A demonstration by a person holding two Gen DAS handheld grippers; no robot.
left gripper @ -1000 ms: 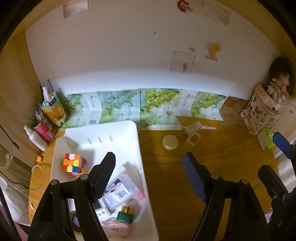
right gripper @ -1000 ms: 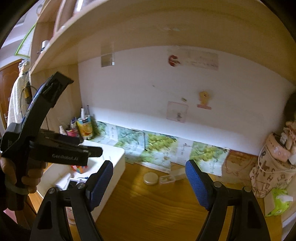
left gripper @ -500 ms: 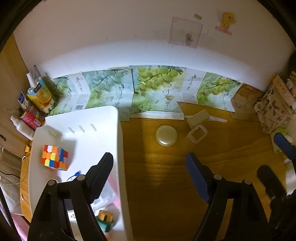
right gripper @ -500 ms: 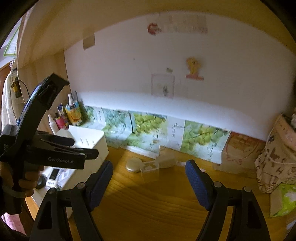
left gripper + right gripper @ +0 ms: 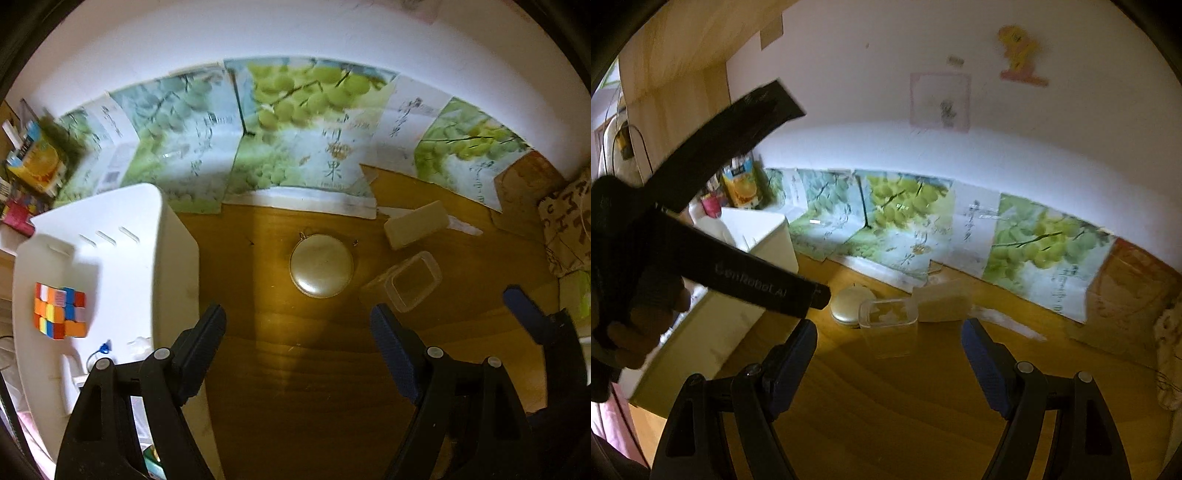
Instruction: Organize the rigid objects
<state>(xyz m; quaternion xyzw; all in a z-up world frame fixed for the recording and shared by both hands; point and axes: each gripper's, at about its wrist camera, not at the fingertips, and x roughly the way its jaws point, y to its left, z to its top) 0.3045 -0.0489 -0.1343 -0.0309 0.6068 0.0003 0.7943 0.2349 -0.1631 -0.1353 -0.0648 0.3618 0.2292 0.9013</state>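
left gripper (image 5: 297,334): jaws wide apart, holding nothing, over bare bench (image 5: 295,387) | right gripper (image 5: 889,345): jaws wide apart, holding nothing | round cream compact (image 5: 321,265): centre of bench, far of left gripper | clear plastic container (image 5: 413,280): just right of compact | Rubik's cube (image 5: 60,311): in white bin (image 5: 122,236), left

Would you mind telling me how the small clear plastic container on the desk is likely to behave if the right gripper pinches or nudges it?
The clear container looks thin-walled and empty, so it is probably light and would slide on the smooth wooden desk if nudged. Its glossy sides may be slippery between the pads. It stands open, lidless, so a hard squeeze could flex its walls. The right gripper is open in front of it.
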